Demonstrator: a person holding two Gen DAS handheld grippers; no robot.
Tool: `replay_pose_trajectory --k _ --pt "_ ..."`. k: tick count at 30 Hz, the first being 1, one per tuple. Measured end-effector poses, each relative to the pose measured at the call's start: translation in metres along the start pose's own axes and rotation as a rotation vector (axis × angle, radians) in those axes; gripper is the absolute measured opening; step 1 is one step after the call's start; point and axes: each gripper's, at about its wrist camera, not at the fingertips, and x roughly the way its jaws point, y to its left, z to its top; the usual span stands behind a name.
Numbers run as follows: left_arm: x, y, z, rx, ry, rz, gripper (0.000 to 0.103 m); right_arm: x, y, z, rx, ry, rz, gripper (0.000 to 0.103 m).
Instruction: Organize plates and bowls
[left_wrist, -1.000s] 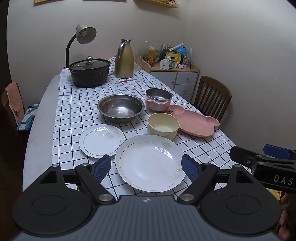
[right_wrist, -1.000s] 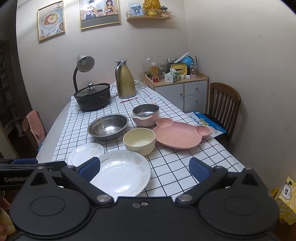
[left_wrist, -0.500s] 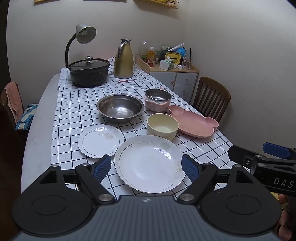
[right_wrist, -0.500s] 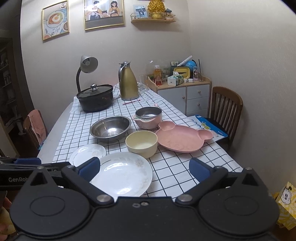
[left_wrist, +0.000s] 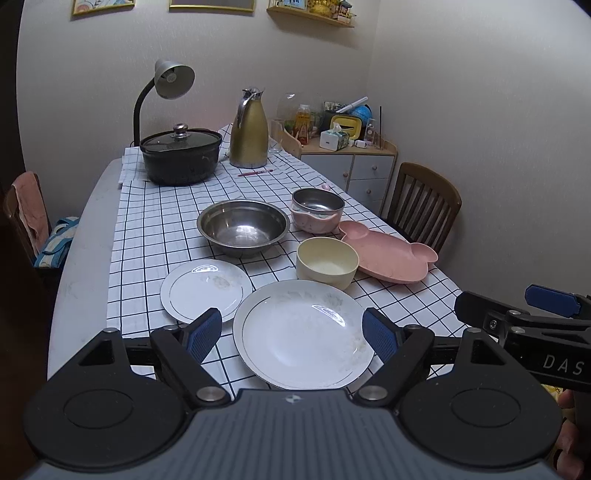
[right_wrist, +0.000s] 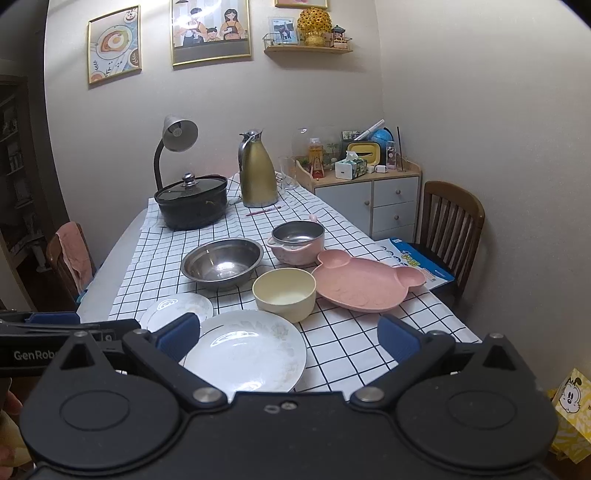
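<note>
On the checked tablecloth a large white plate (left_wrist: 303, 332) (right_wrist: 245, 350) lies nearest me, with a small white plate (left_wrist: 205, 288) (right_wrist: 177, 308) to its left. Behind them stand a cream bowl (left_wrist: 327, 261) (right_wrist: 284, 293), a steel bowl (left_wrist: 242, 227) (right_wrist: 221, 263), a pink bowl with a steel liner (left_wrist: 317, 214) (right_wrist: 297, 242) and a pink bear-shaped plate (left_wrist: 388, 254) (right_wrist: 364, 282). My left gripper (left_wrist: 291, 334) hangs open before the large plate, holding nothing. My right gripper (right_wrist: 288, 334) is open too, off the table's near edge, and shows at the left wrist view's right side.
At the table's far end stand a black lidded pot (left_wrist: 181, 157), a gold thermos jug (left_wrist: 249, 129), a desk lamp (left_wrist: 168, 79) and a pen (left_wrist: 255, 172). A wooden chair (left_wrist: 421, 206) and a cluttered cabinet (left_wrist: 351, 166) are on the right; another chair (left_wrist: 22, 210) stands left.
Both grippers tilted upward a little, so more of the wall and pictures shows. The dishes have not moved and both grippers stay open.
</note>
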Motion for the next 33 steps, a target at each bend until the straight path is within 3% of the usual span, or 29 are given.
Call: replay_pose_trajectory --k 19,33 --pt "0.012 0.003 0.002 -0.006 0.012 0.005 0.083 0.011 0.005 0.007 -0.016 0.012 0.019 0.103" --pt "0.057 0.008 0.011 -0.047 0.083 0.029 0.083 0.05 0.003 0.015 -0.064 0.057 0.058 0.101"
